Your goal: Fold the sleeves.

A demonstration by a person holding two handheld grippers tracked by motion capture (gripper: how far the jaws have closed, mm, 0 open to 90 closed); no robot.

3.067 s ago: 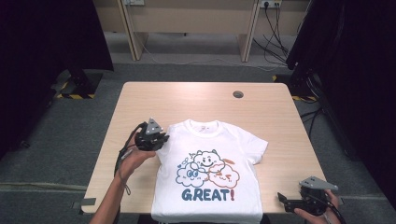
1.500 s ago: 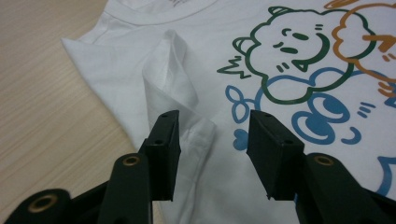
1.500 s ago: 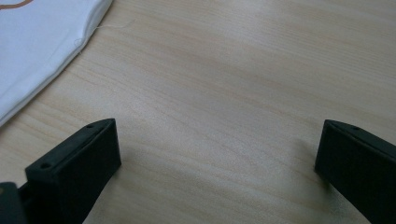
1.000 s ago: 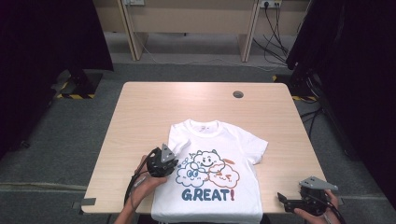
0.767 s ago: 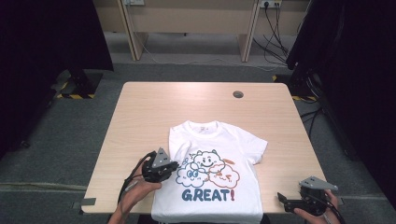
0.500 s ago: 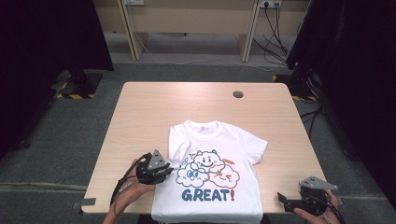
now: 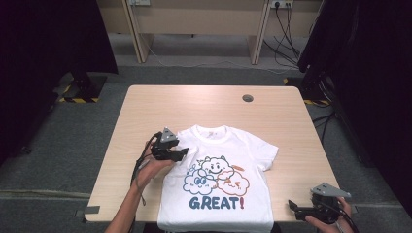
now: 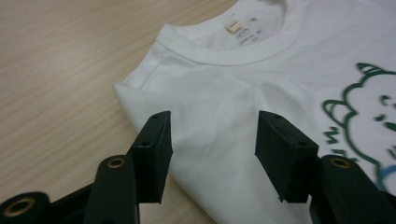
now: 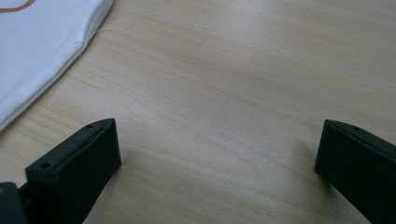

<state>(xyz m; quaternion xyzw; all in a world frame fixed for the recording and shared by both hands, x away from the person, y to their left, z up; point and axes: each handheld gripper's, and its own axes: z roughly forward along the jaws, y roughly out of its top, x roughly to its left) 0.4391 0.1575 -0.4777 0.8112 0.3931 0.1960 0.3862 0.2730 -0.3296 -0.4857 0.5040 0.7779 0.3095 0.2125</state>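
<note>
Left gripper (image 8: 210, 154) fingers (image 8: 154, 154) apart, just opening, nothing between; folded white T-shirt (image 8: 224, 93) shoulder beneath, on table (image 8: 56, 70).

Pale wood on grey carpet

A light wooden tabletop (image 7: 209, 107) with a round cable hole (image 7: 248, 98) at upper right stands on grey carpet (image 7: 73, 145). Along the top of the frame run wooden desks (image 7: 194, 19), with cables (image 7: 286, 34) trailing at upper right. Black curtains (image 7: 43, 48) darken both sides. Striped hazard tape (image 7: 77, 100) lies at left.
</note>
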